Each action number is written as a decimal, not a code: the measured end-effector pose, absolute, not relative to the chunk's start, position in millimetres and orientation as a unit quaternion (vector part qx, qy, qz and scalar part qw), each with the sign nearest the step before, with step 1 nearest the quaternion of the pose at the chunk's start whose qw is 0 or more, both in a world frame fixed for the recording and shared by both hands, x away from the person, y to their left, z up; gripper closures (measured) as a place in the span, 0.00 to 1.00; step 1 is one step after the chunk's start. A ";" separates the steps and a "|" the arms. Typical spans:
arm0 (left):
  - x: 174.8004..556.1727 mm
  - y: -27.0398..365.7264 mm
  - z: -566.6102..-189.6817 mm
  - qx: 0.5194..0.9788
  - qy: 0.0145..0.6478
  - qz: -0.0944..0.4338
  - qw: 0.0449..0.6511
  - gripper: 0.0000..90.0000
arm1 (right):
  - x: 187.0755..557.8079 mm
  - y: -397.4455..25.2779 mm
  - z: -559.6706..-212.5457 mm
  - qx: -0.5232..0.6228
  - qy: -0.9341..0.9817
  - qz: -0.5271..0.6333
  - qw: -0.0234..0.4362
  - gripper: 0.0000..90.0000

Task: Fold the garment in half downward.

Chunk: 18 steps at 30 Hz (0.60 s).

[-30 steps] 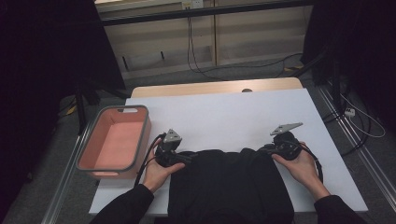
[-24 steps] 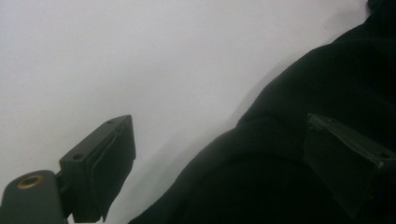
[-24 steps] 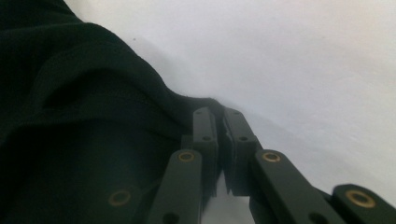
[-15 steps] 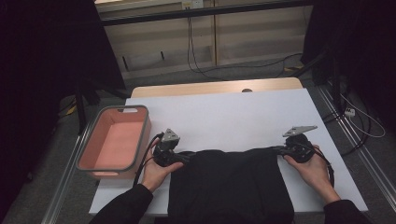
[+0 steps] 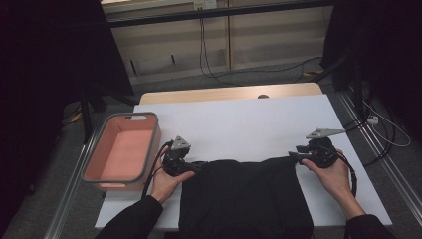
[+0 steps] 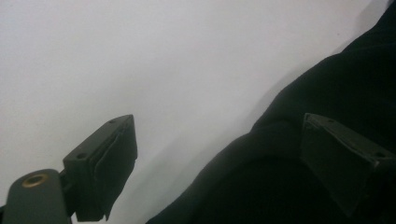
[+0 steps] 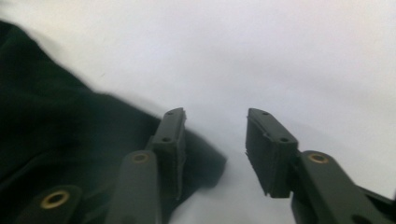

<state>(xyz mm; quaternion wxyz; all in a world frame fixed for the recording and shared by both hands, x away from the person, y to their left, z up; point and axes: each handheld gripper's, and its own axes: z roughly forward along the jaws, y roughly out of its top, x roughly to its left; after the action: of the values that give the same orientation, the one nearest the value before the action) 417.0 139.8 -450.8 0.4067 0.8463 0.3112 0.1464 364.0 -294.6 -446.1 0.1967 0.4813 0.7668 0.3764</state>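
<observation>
The black cloth (image 5: 246, 199) is lying at the table's (image 5: 249, 124) near edge, hanging over it. It looks soft, light and limp, so it is best gripped at its 2 far corners. The left gripper (image 5: 191, 167) is sitting at the left corner, jaws spread wide over the hem. The right gripper (image 5: 294, 155) is sitting at the right corner, jaws parted, gripping nothing. Both hands are resting low, wrists flat. A tray (image 5: 94, 169) is standing at the left edge.
</observation>
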 end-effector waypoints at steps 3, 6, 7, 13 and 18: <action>417.6 140.8 -450.7 0.845 0.313 0.147 0.408 0.13 | 369.7 -296.8 -447.3 0.486 0.763 0.378 0.198 0.73; 417.6 141.5 -450.7 0.846 0.315 0.144 0.405 0.13 | 372.7 -297.9 -455.1 0.493 0.770 0.361 0.185 0.73; 417.5 141.7 -450.5 0.846 0.314 0.144 0.405 0.13 | 372.9 -298.3 -455.9 0.492 0.771 0.359 0.185 0.73; 417.9 143.5 -450.4 0.845 0.320 0.142 0.405 0.13 | 372.4 -298.6 -462.6 0.498 0.778 0.343 0.171 0.73; 420.2 146.5 -449.8 0.840 0.328 0.130 0.412 0.17 | 371.5 -300.3 -464.9 0.496 0.778 0.354 0.152 0.74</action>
<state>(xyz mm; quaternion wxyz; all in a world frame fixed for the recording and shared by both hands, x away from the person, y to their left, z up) 420.2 146.5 -449.8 0.4123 0.8399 0.3281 0.1303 371.5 -300.3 -464.9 0.1516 0.4957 0.7784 0.3541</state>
